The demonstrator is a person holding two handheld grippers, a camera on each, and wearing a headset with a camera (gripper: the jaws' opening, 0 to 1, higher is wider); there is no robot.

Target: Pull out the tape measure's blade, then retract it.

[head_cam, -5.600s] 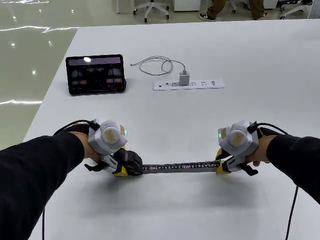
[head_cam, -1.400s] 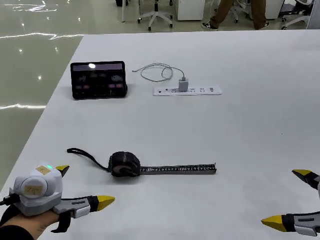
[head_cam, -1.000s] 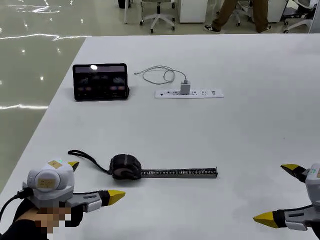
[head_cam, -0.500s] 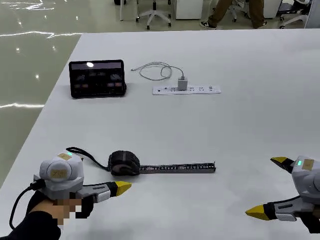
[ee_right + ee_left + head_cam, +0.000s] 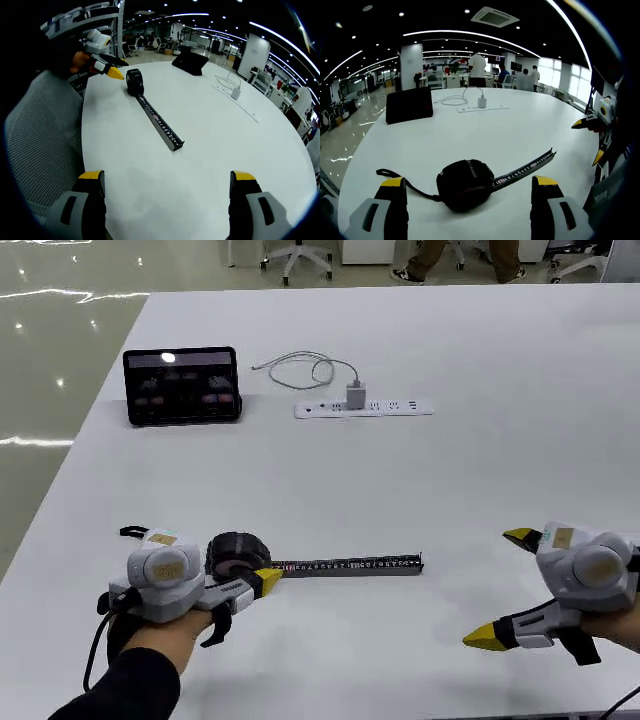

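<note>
The left gripper [image 5: 470,181] is spread, its jaws flanking the case of the tape measure [image 5: 237,552] without pinching it, likely so it can steady the case for retraction. The blade [image 5: 350,565] lies drawn out to the right along the near part of the table [image 5: 450,480]. The right gripper [image 5: 499,588], also spread and holding nothing, hovers well right of the blade's end, perhaps ready to guide it.

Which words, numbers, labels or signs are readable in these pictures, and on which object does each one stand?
No text can be read clearly.
Blade of the tape measure: printed scale marks, too small to read.
Tablet screen: lit icons, too blurred to read.
Power strip: small dark marks, too small to read.
</note>
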